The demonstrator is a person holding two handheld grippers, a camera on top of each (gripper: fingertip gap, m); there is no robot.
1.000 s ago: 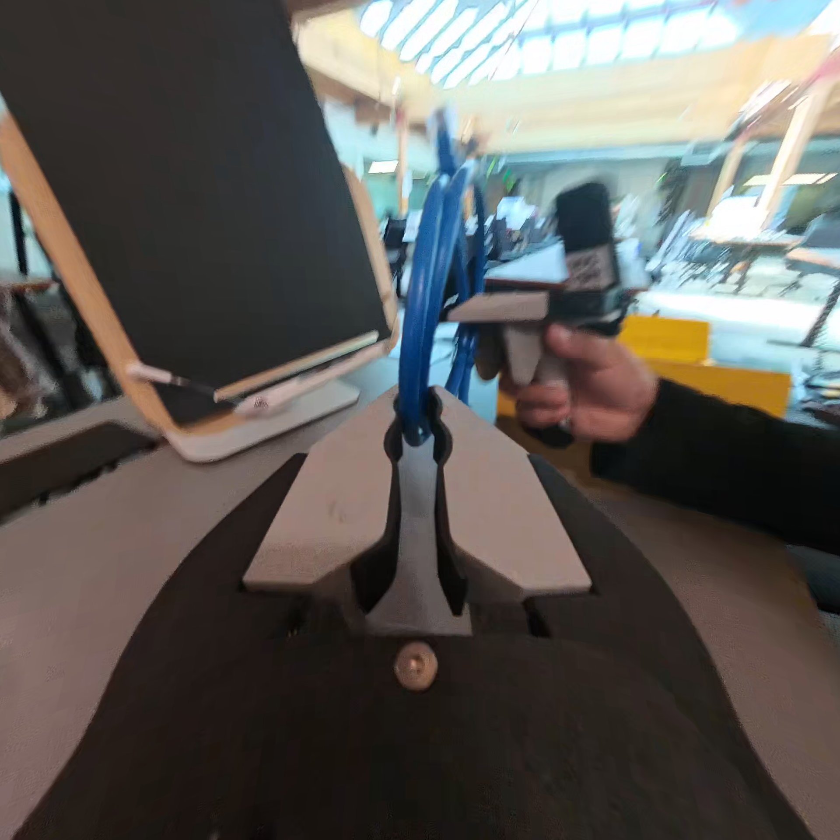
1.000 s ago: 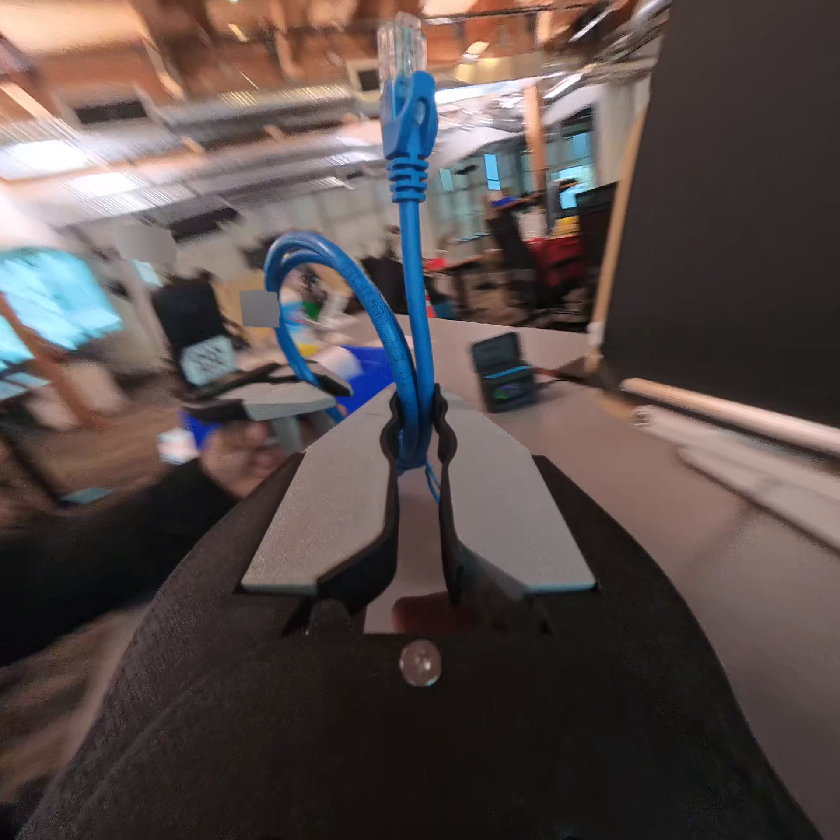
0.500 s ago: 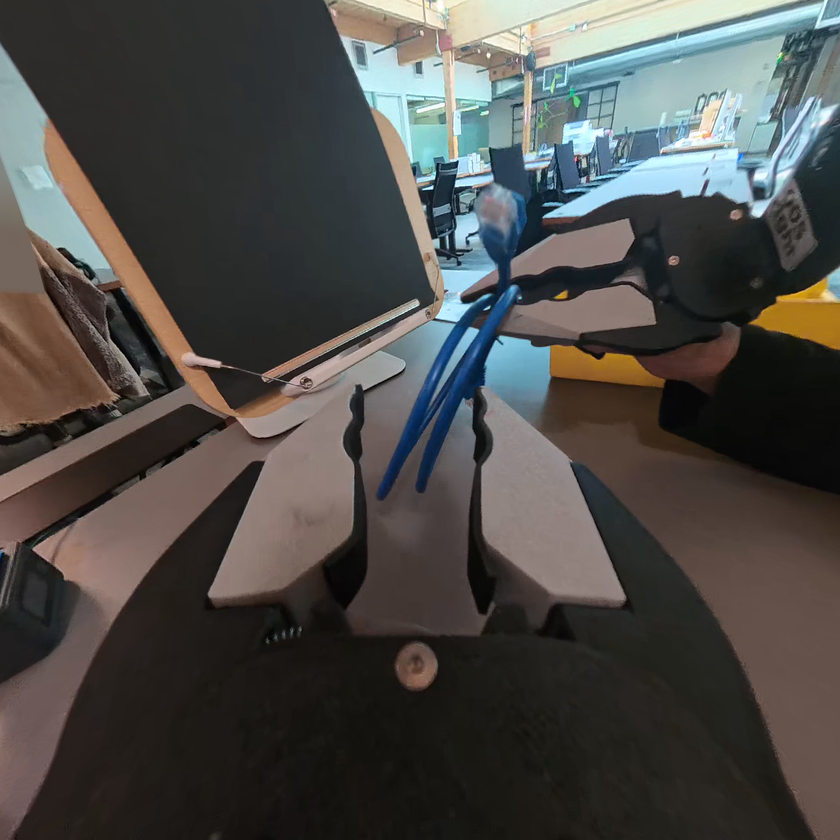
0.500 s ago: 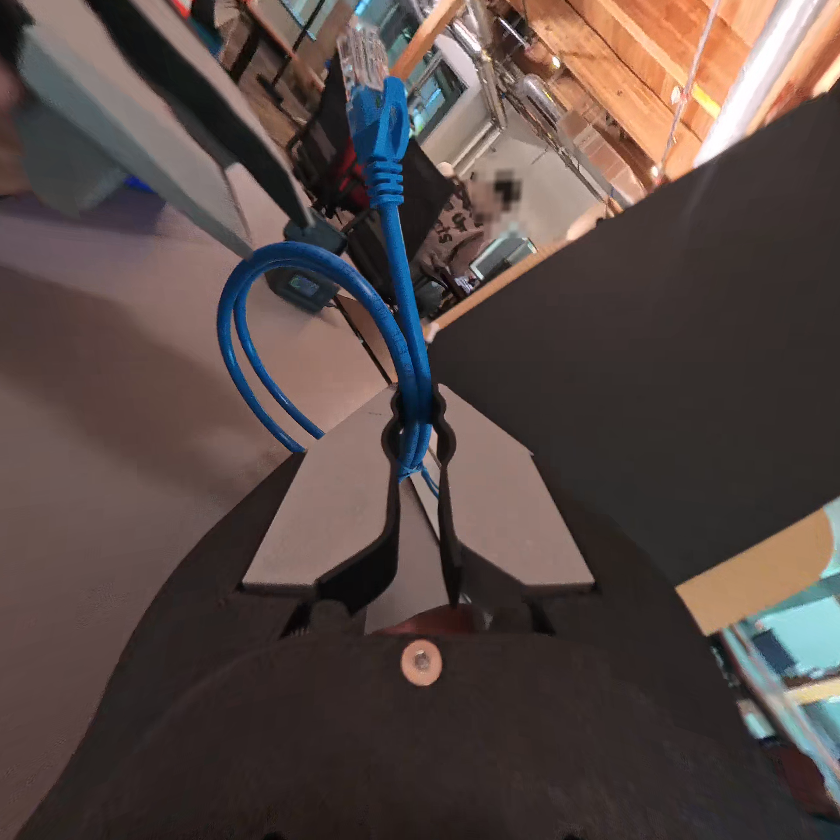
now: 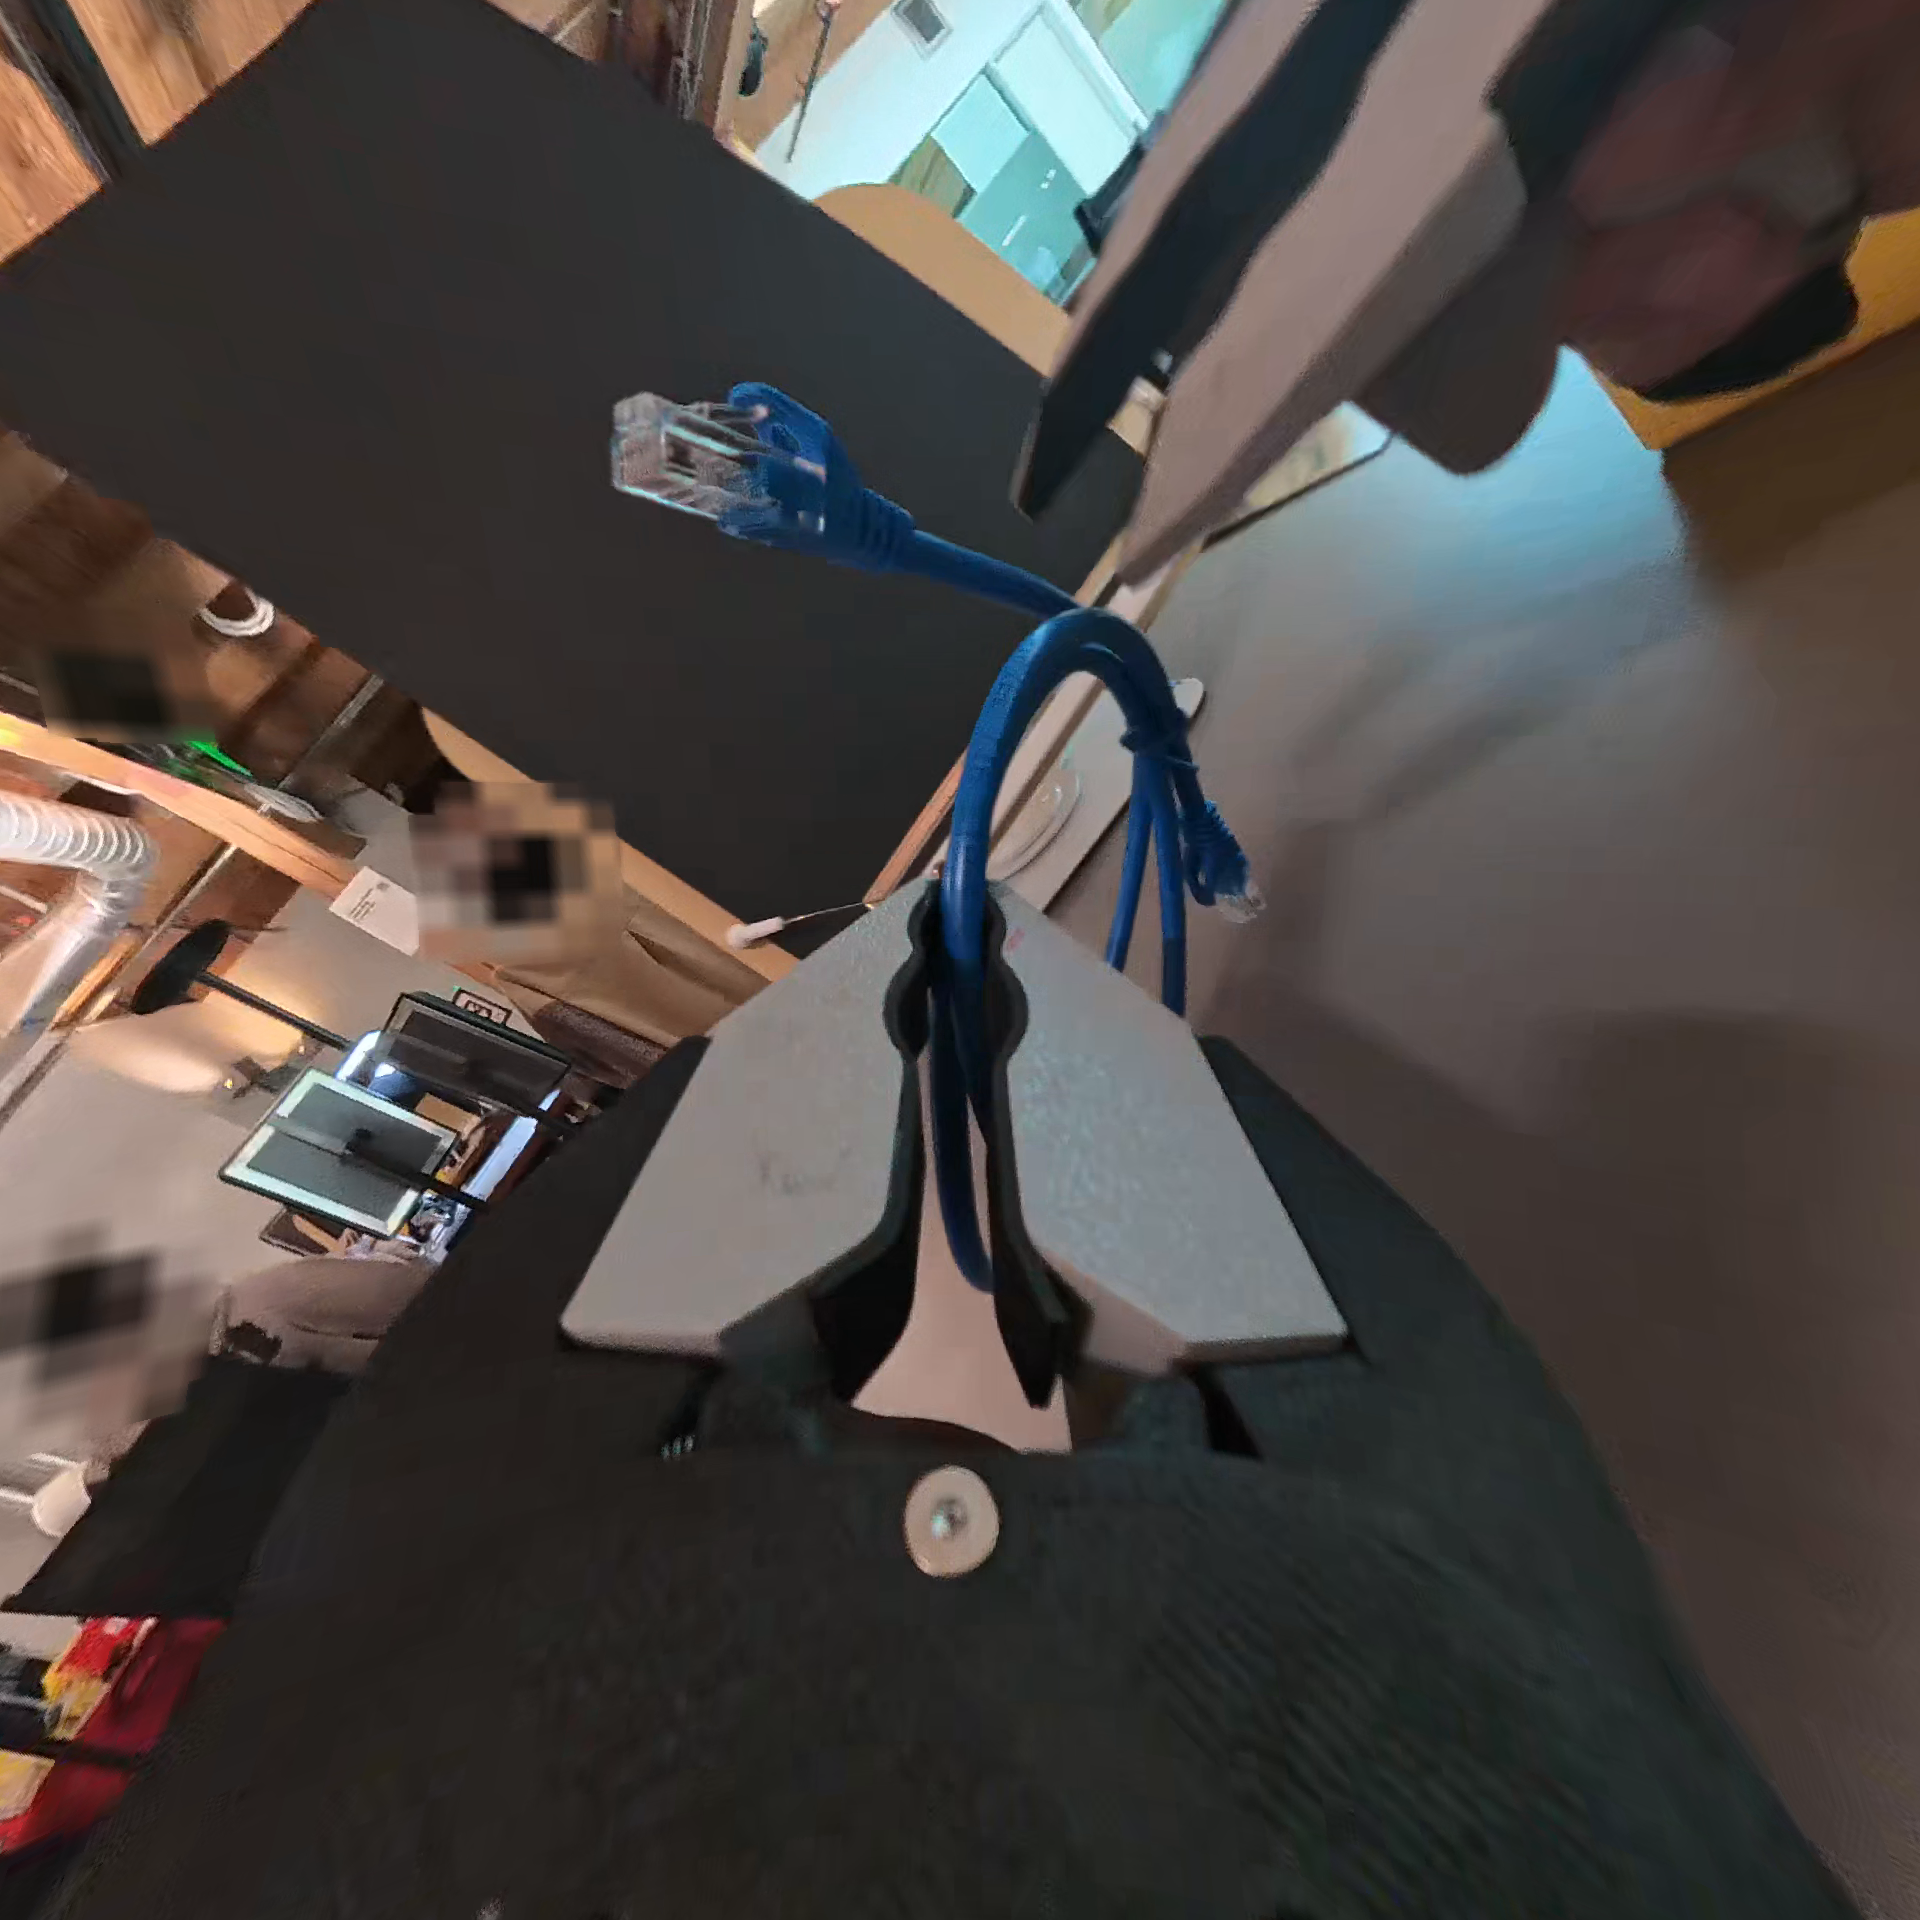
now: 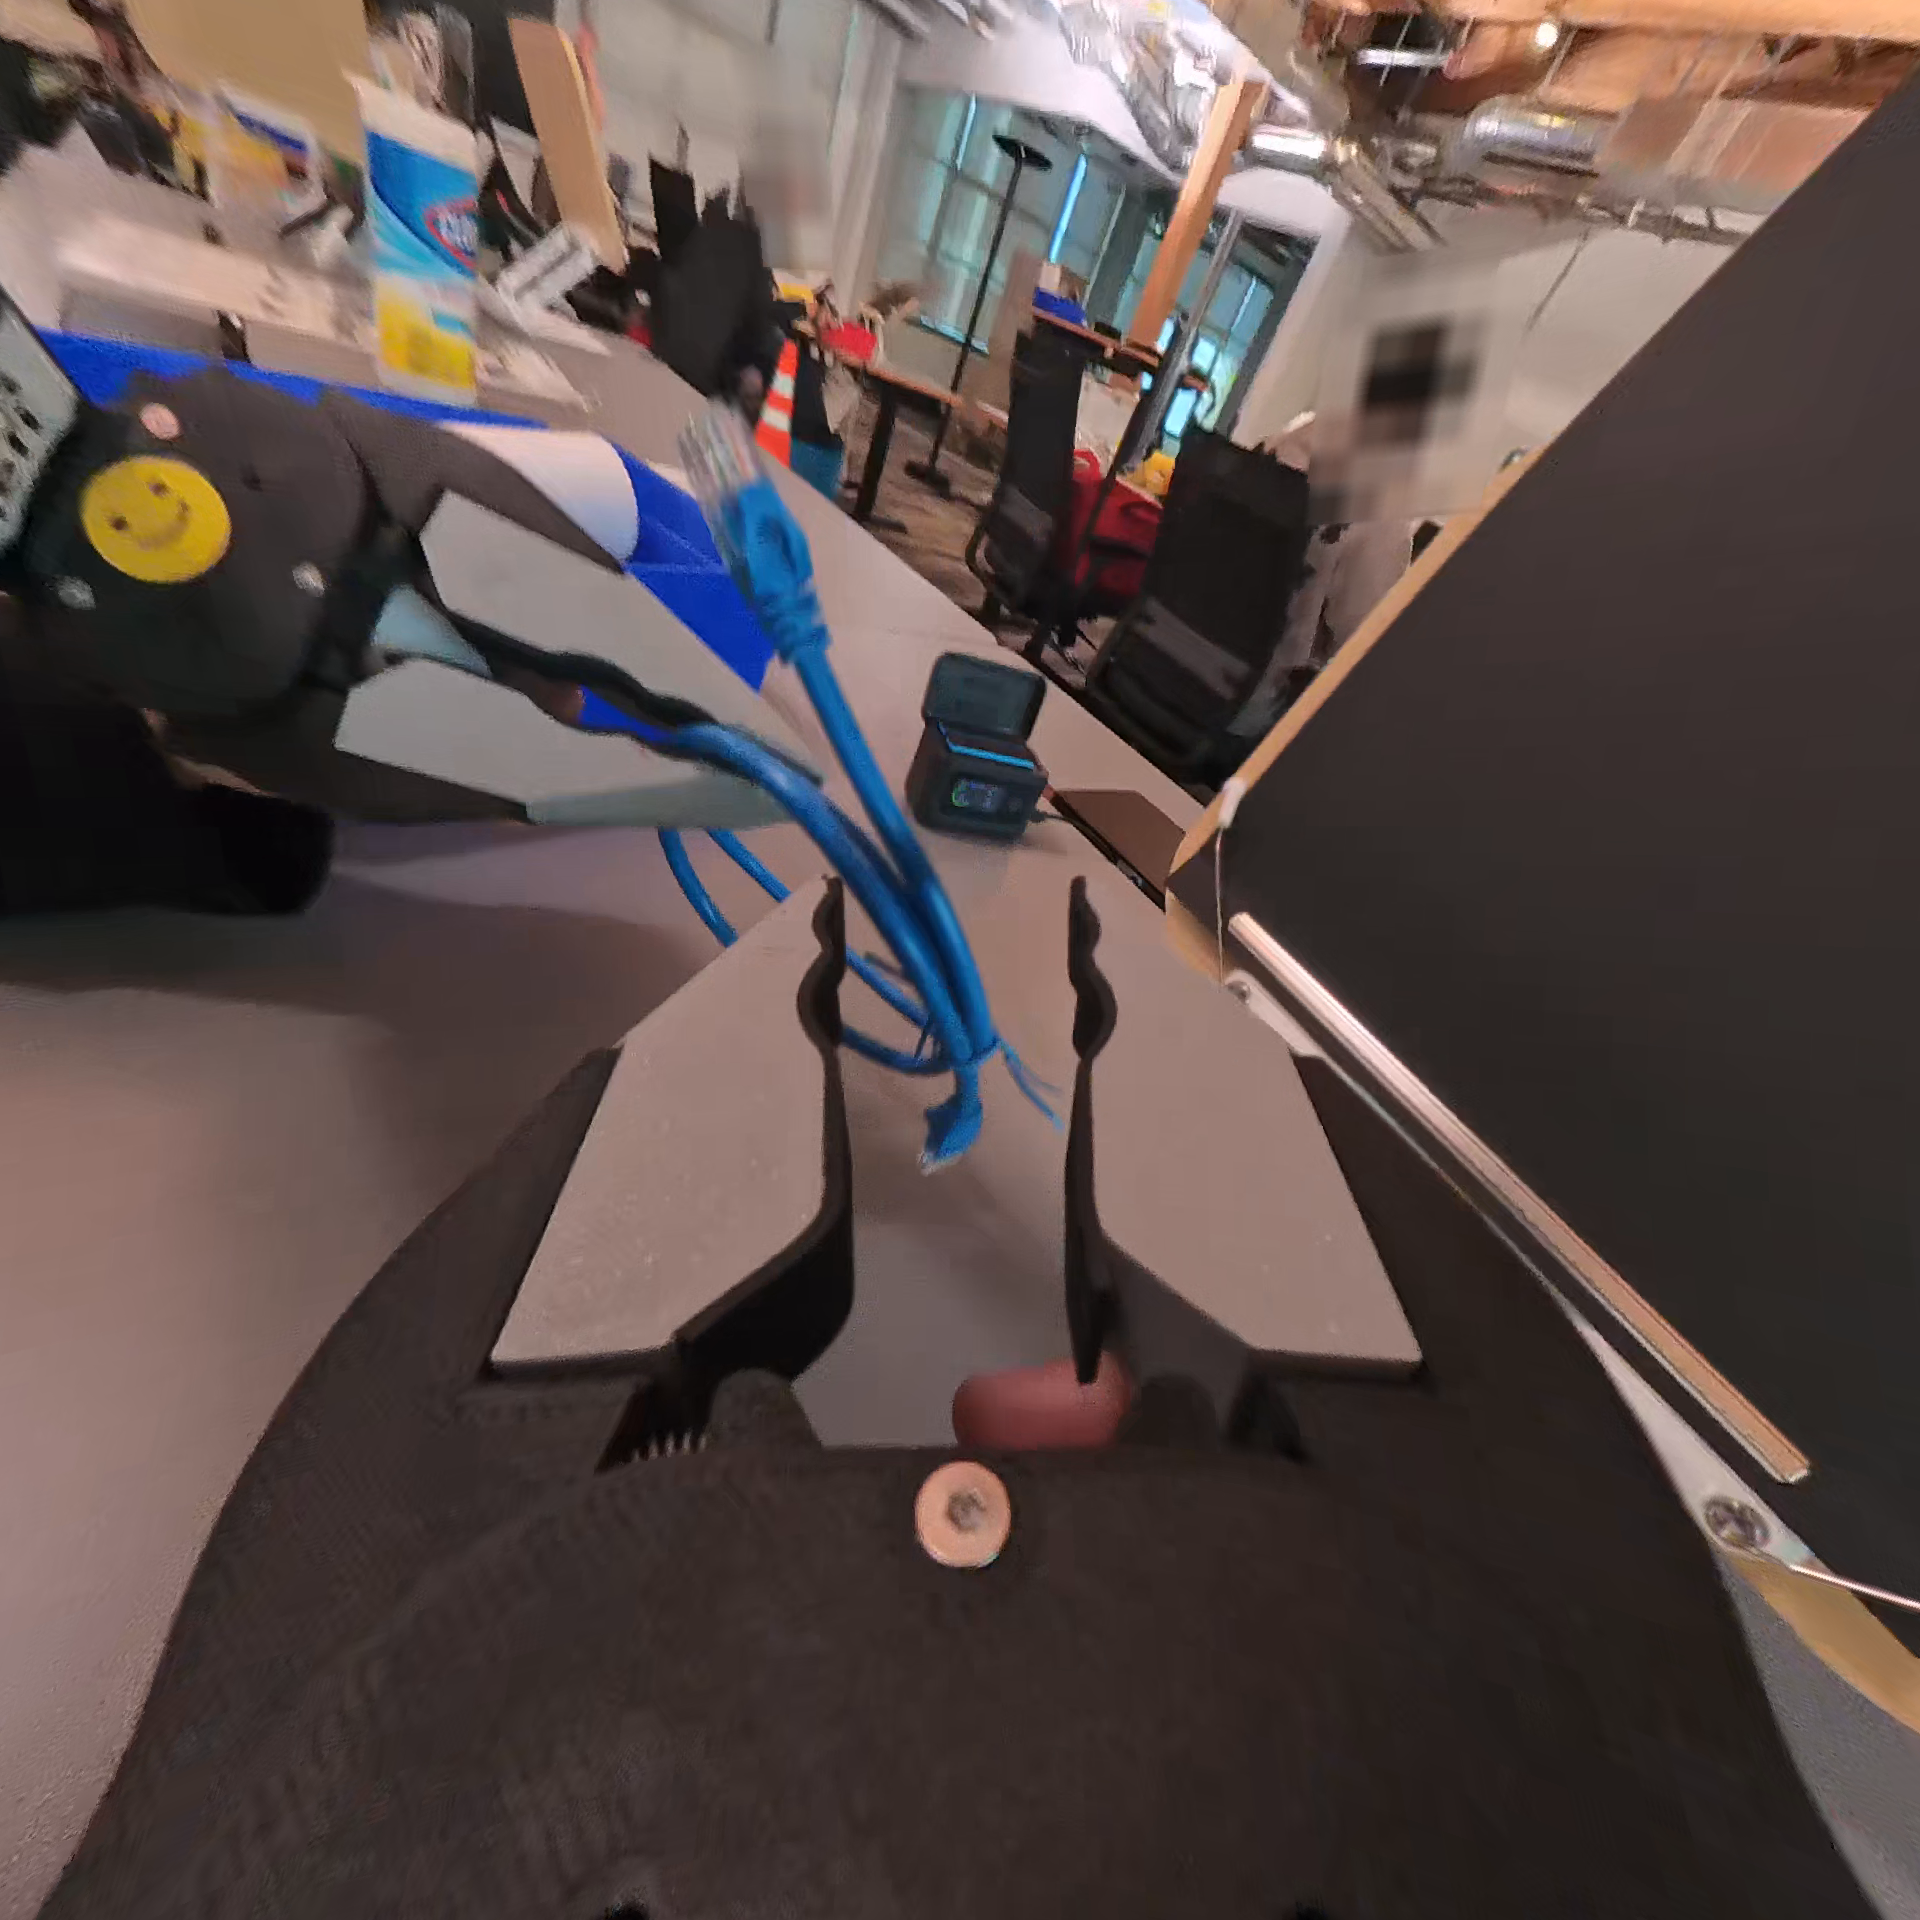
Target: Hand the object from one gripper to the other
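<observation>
A short blue network cable, tied in a bundle with clear plugs, is held above the grey table. My left gripper is shut on a loop of it, and one plug sticks up to the left. My right gripper shows at the upper right, apart from the cable. In the right wrist view my right gripper is open, with the cable's tied end hanging between its fingers without being pinched. The left gripper holds the cable from the left.
A large black board with a wooden edge stands on the table, close on the right in the right wrist view. A small black case sits on the table beyond the grippers. A blue and white canister stands far left. One gripper's finger ends stand about 7 cm off the other's.
One second ago both grippers gripped the cable. Then the left opened while the right held it. Now the left has shut on the cable and the right has opened.
</observation>
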